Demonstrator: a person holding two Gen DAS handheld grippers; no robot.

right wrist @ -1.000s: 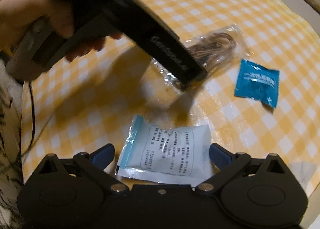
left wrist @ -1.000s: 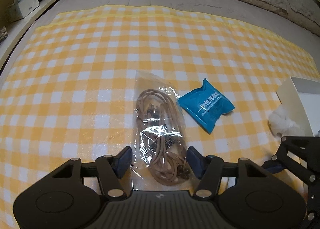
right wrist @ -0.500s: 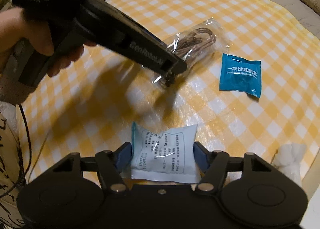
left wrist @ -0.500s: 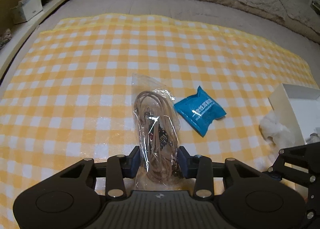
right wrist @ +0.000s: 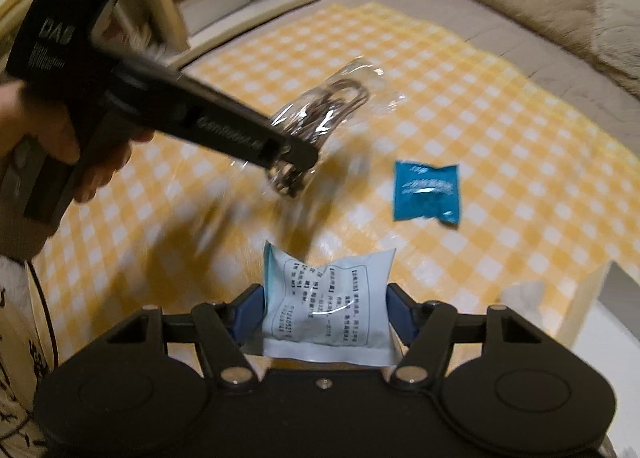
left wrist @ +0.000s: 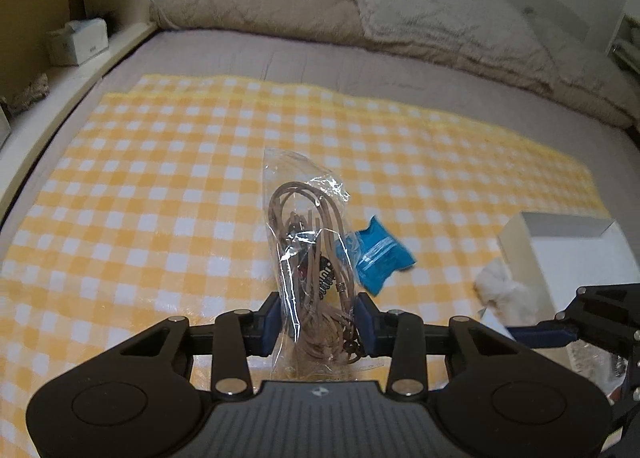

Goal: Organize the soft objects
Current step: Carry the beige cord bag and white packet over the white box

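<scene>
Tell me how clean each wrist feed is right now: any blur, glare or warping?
Left wrist view: sharp, with glare streaks on the clear cord bag in the left gripper and fisheye bending of the checked cloth. Right wrist view: motion blur smears the left gripper, its bag and the shadows; the white packet in the right gripper reads fairly sharp.

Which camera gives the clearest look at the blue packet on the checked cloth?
The right wrist view: the blue packet lies whole and unobstructed. In the left wrist view, the clear bag of cords covers part of it.
</scene>
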